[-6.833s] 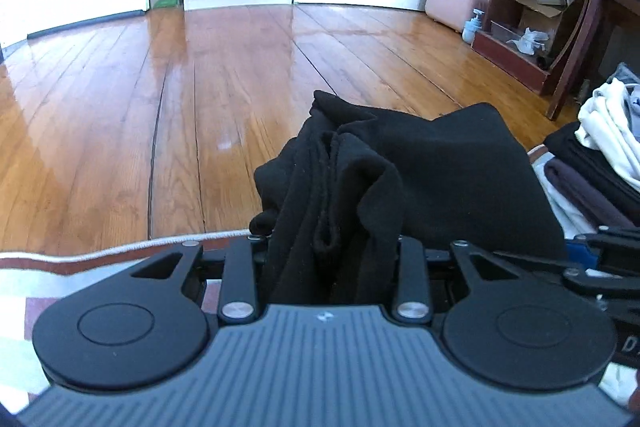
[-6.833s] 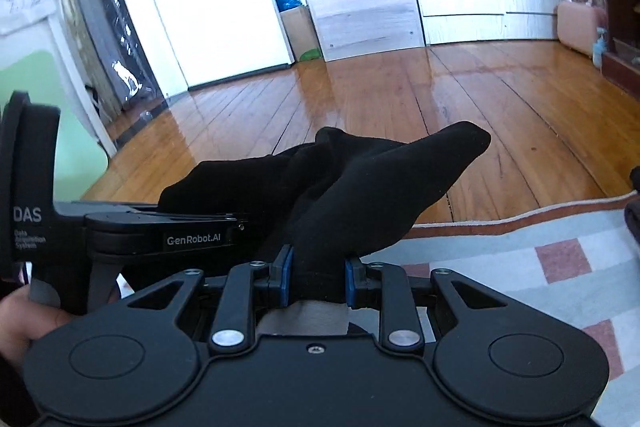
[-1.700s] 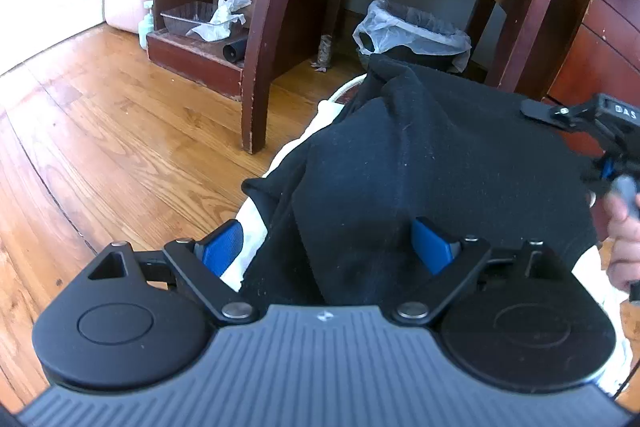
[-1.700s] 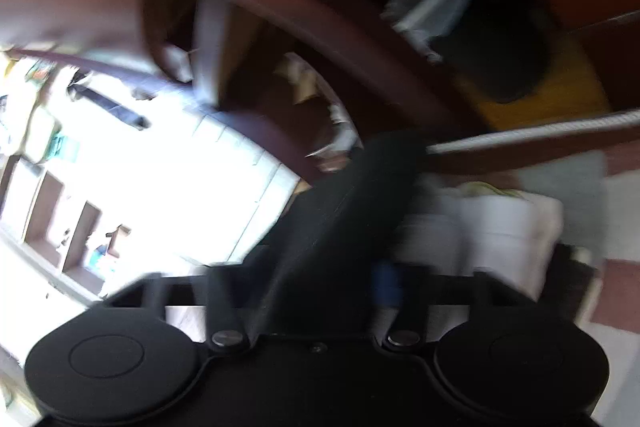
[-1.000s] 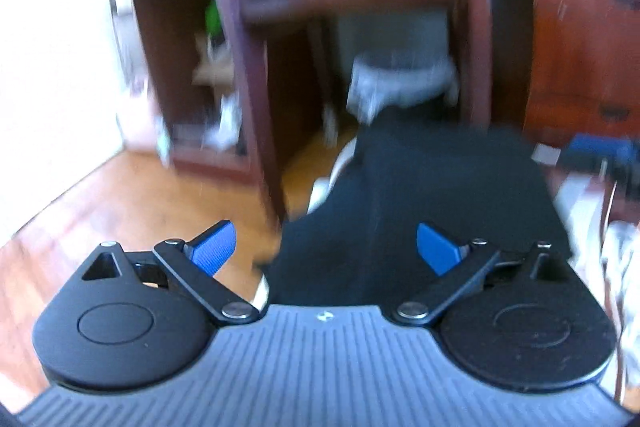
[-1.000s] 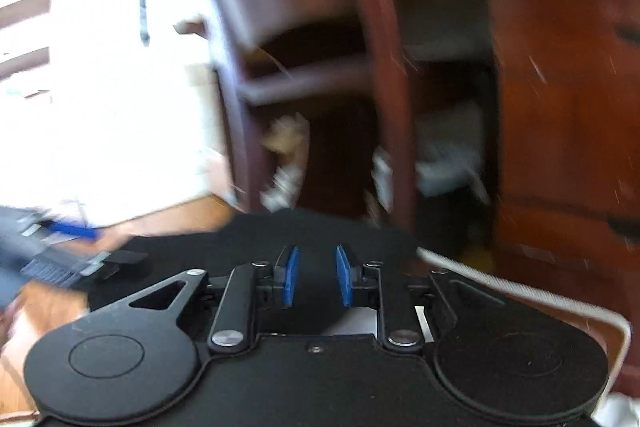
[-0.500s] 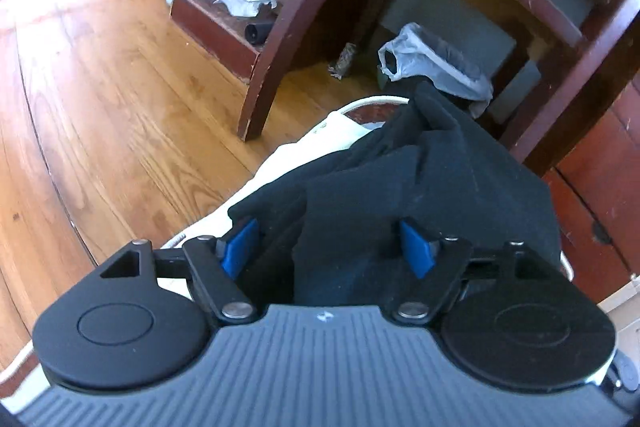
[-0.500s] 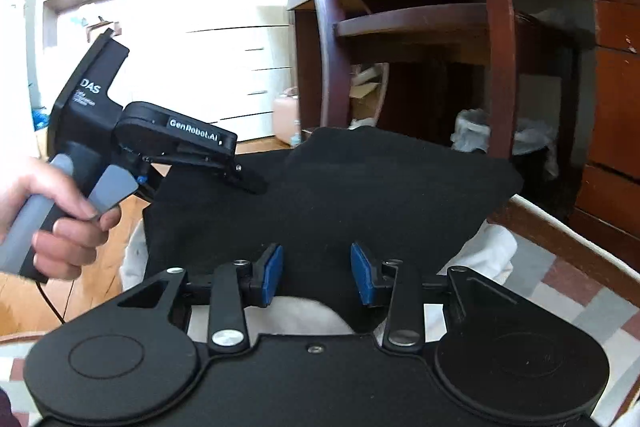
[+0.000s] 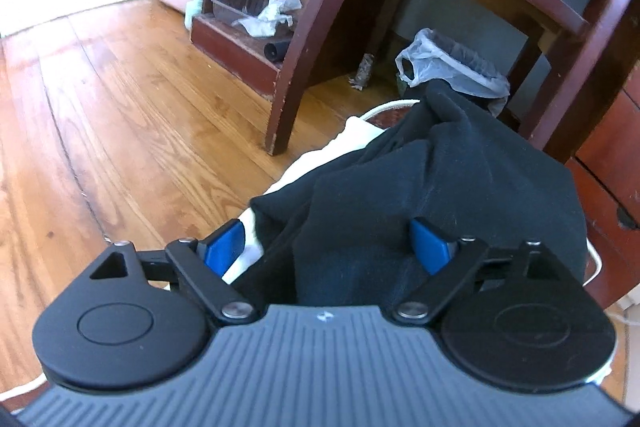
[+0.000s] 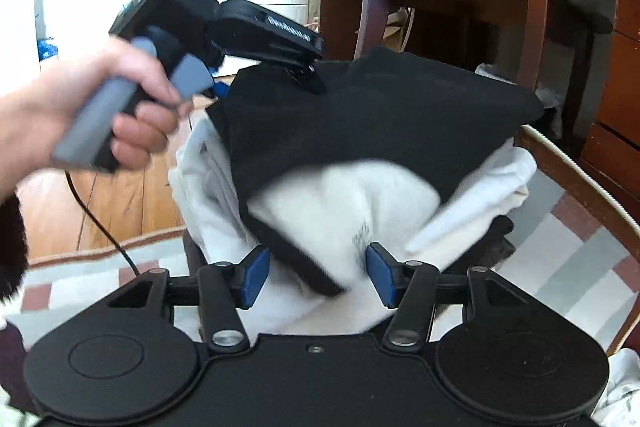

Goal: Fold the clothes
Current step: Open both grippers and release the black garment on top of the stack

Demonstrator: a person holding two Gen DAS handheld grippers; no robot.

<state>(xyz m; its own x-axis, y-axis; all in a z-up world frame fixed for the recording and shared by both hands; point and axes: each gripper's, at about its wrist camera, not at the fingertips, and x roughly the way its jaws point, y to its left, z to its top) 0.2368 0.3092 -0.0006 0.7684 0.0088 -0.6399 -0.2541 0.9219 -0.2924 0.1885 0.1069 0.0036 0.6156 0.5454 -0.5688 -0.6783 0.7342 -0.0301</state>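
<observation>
Black cloth (image 10: 380, 123) lies folded on top of a pile of white clothes (image 10: 352, 203), beside a wooden chair (image 9: 308, 39). It could slide off, because the pile is soft and lumpy and the left claw (image 9: 328, 243) sits right over it. Both claws are spread wide and pinch nothing. The right claw (image 10: 316, 275) points low at the pile. A hand (image 10: 92, 99) tips the left claw down.
</observation>
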